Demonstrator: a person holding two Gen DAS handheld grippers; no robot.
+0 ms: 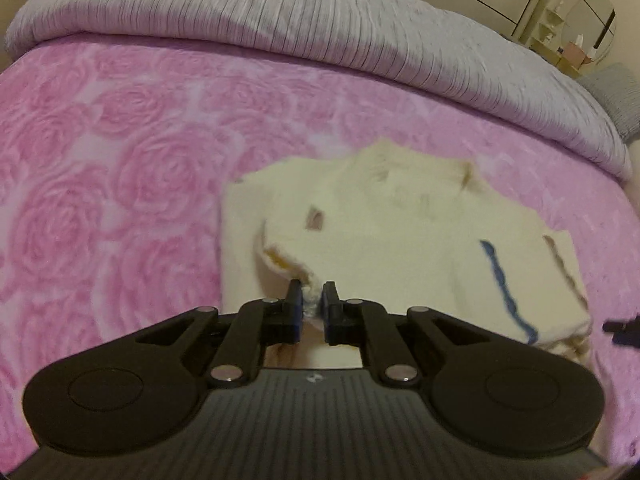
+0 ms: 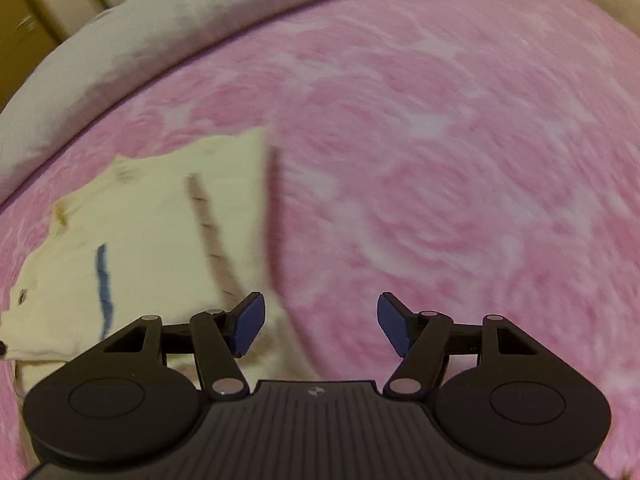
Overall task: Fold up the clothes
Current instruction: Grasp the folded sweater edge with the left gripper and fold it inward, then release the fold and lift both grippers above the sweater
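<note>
Pinching a fold of the cream garment point(image 1: 384, 232), your left gripper point(image 1: 312, 300) has its fingers point(image 1: 294, 304) drawn almost together, with a bunch of white cloth caught between the blue pads. The pinched edge rises from the near side of the garment, and a rolled lip of fabric curls away to the left of the fingers, showing a yellowish inner face.

The garment itself lies on the bed, spread over a pink rose-patterned blanket point(image 1: 120, 168). In the left wrist view it sits right of centre, partly folded, with a wavy blue line point(image 1: 504, 280) running down its right part and a brown line near its right edge. Beyond it, a grey ribbed duvet point(image 1: 320, 20) is bunched across the far side of the bed. A round mirror point(image 1: 592, 28) and small shelves stand in the far right corner of the room.

Your right gripper point(image 2: 320, 324) is released: its fingers point(image 2: 250, 322) stand wide apart with nothing between them. Its left finger hovers over the garment's right edge, while the right finger is above bare pink blanket. In this view the garment fills the lower left, and the blue and brown lines point(image 2: 212, 240) are blurred. A dark tip at the right edge of the left wrist view is too small to tell.
</note>
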